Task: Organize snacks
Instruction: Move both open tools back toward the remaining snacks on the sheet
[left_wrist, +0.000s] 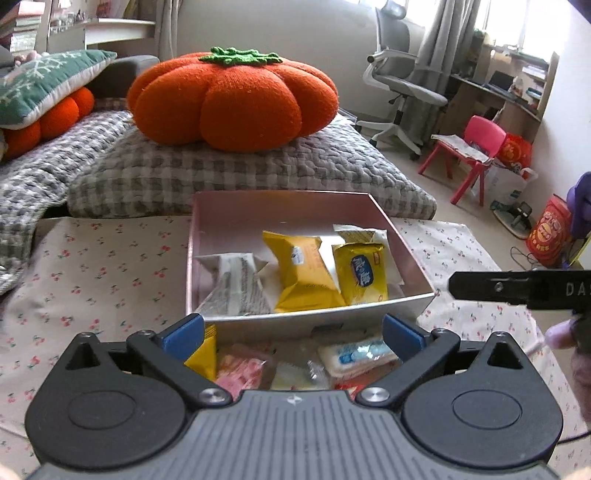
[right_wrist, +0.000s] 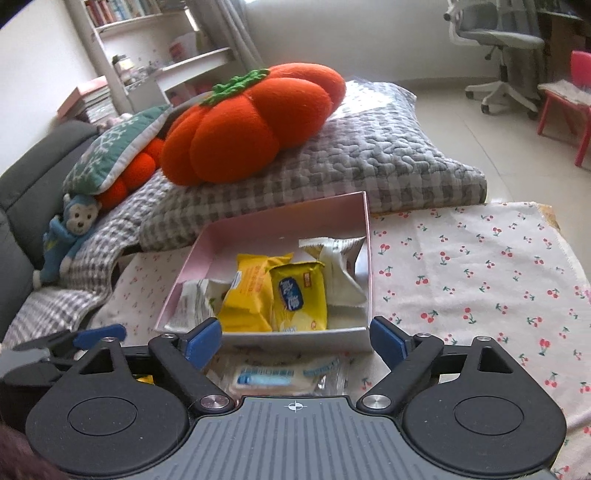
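Pink rectangular cardboard box (left_wrist: 402, 254) sits on cherry-print white cloth (left_wrist: 92, 280) covering the counter. Left wrist view: inside box, 2 yellow snack packets (left_wrist: 364, 273), a bigger one upright w/ a smaller one leaning on its right, plus white wrapped snacks (left_wrist: 236, 284) at left & back right. Left gripper (left_wrist: 293, 334) jaws wide, holding nothing; loose snacks just below, incl. white-blue packet (left_wrist: 356, 352) & pink-red packet (left_wrist: 242, 371). Orange plush pumpkin cushion (left_wrist: 232, 99) on grey checked quilt (left_wrist: 258, 170) behind box. Right wrist view: right gripper (right_wrist: 295, 339) jaws wide, empty, over clear-wrapped white-blue packet, near box front wall. Blue monkey plush toy (right_wrist: 70, 236) far left.
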